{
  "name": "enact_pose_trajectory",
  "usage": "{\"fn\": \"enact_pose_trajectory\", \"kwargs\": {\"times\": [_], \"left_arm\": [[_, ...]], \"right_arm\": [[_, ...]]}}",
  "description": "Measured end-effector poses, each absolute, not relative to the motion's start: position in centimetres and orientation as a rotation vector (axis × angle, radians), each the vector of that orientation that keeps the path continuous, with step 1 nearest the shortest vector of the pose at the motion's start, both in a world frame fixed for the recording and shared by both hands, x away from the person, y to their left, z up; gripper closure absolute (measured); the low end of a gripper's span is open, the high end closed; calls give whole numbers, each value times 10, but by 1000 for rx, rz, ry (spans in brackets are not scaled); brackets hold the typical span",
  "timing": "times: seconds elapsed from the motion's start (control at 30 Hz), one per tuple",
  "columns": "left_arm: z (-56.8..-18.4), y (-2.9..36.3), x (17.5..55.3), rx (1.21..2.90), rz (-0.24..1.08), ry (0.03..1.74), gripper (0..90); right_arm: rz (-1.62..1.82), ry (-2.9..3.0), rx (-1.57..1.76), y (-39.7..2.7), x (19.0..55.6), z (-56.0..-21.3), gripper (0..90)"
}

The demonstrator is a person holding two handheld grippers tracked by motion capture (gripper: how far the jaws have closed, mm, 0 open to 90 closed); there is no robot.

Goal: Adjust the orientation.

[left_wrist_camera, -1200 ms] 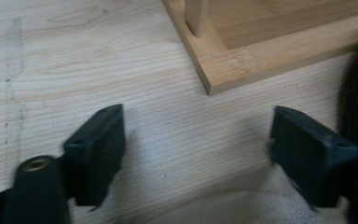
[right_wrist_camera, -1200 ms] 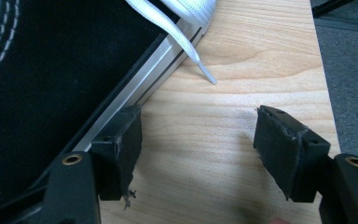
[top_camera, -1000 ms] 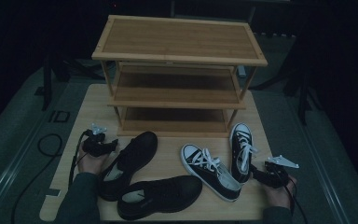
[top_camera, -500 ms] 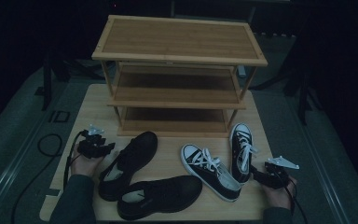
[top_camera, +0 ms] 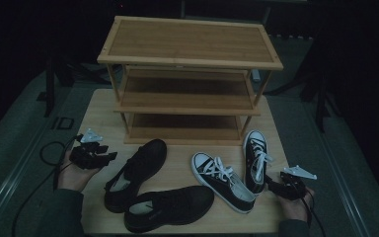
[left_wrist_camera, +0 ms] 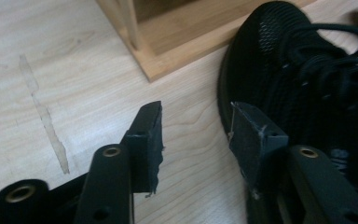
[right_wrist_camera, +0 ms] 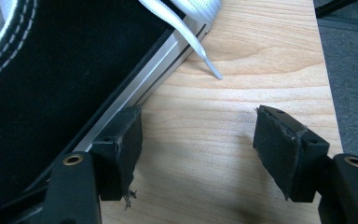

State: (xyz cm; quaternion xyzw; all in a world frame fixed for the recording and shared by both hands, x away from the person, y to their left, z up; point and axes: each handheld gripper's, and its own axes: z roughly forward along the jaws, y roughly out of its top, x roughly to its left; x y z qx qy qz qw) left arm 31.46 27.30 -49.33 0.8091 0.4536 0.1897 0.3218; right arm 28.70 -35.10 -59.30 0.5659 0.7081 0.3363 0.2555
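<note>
Black shoe [top_camera: 137, 173] lying lengthwise, toe toward wooden rack [top_camera: 190, 79], second black shoe [top_camera: 170, 207] across its heel, left gripper [top_camera: 109, 157] beside it, jaws half-wide after closing, nothing between, right gripper [top_camera: 268, 183] jaws wide, empty, beside sneaker [top_camera: 255, 159].

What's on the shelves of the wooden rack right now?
The rack shows nothing on its top shelf. The visible parts of the middle and bottom shelves look bare too, but their rear areas are shadowed and partly covered by the shelf above. All four shoes sit on the table in front.

Dim room, grey floor [top_camera: 24, 143] around pale wooden table [top_camera: 98, 113].
</note>
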Motion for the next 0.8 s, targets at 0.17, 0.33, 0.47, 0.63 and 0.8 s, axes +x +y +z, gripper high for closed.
{"fn": "enact_pose_trajectory", "kwargs": {"times": [0.17, 0.33, 0.47, 0.63, 0.8], "left_arm": [[-480, 265, 310, 2172, 489, 1157, 542], [-471, 260, 303, 2195, 460, 1105, 539], [-464, 254, 298, 2219, 426, 1067, 536], [-460, 247, 293, 2273, 402, 1029, 537], [-458, 239, 287, 2303, 366, 991, 537]], "right_arm": [[915, 1924, 1535, -351, 287, -593, 323], [915, 1925, 1533, -351, 287, -593, 323], [915, 1925, 1533, -351, 287, -593, 323], [915, 1925, 1533, -351, 287, -593, 323], [914, 1926, 1533, -351, 287, -593, 323]]}}
